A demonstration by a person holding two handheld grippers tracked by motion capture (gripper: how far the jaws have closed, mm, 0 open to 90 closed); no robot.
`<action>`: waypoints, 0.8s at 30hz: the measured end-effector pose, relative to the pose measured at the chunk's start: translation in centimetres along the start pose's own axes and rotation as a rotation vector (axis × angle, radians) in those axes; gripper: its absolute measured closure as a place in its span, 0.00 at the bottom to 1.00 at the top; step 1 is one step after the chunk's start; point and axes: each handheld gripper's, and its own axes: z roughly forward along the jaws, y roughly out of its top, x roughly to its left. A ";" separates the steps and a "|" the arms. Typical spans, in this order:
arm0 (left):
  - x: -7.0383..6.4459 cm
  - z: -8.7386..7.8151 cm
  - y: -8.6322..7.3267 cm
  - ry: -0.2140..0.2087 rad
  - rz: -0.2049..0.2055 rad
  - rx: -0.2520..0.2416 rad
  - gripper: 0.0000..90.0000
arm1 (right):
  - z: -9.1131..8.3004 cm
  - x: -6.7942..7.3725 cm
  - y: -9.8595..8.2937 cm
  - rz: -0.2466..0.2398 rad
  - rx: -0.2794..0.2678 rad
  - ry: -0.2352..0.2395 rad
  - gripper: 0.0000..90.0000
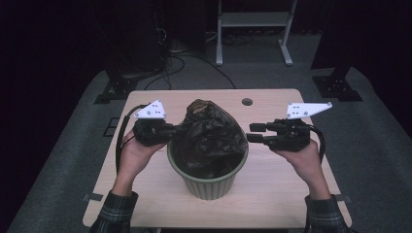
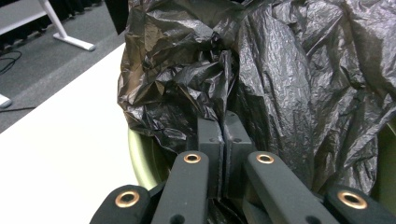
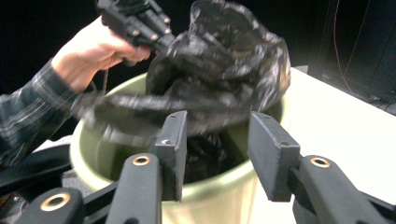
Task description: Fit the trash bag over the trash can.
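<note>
I hold a gripper in each hand over a pale wooden table, and between them stands a green bin with a ribbed rim, near the middle of the tabletop; a black plastic bag sits in it, crumpled and bunched, its upper part rising above the rim and leaning toward the far left side of the bin, with the rest sunk inside. My left gripper is at the bin's left rim, its jaws pressed together on a fold of the bag; in the left gripper view the two black jaws meet with almost no gap, and the wrinkled film of the bag bunches up right at their tips, with the bin's green rim just below and to the left of them. My right gripper is just beside the right rim of the bin, its jaws spread apart and holding nothing; in the right gripper view the jaws stand wide either side of the bin's near wall, and the bag lifts beyond them, pinched at its top by my left gripper in my left hand; my sleeves are plaid.
</note>
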 end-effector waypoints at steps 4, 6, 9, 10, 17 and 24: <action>0.0 0.1 0.0 0.001 -0.008 0.001 0.99 | -0.7 0.4 -1.0 0.006 0.004 0.003 0.60; -0.1 0.2 0.0 0.002 -0.004 0.002 0.99 | -0.7 0.5 -1.5 0.014 -0.002 0.016 0.56; -0.2 0.2 0.0 0.002 -0.005 0.004 0.99 | -0.5 0.9 -1.9 0.006 0.005 0.019 0.48; -0.1 0.2 0.0 0.002 -0.006 0.007 0.99 | -0.5 1.0 -1.9 0.002 0.006 0.018 0.48; -0.2 0.2 0.0 -0.004 -0.013 0.002 0.99 | 0.5 1.7 -2.3 -0.008 0.010 0.053 0.40; -0.5 0.4 0.1 -0.015 -0.008 0.004 0.99 | 1.7 1.9 -1.7 -0.008 -0.031 0.088 0.55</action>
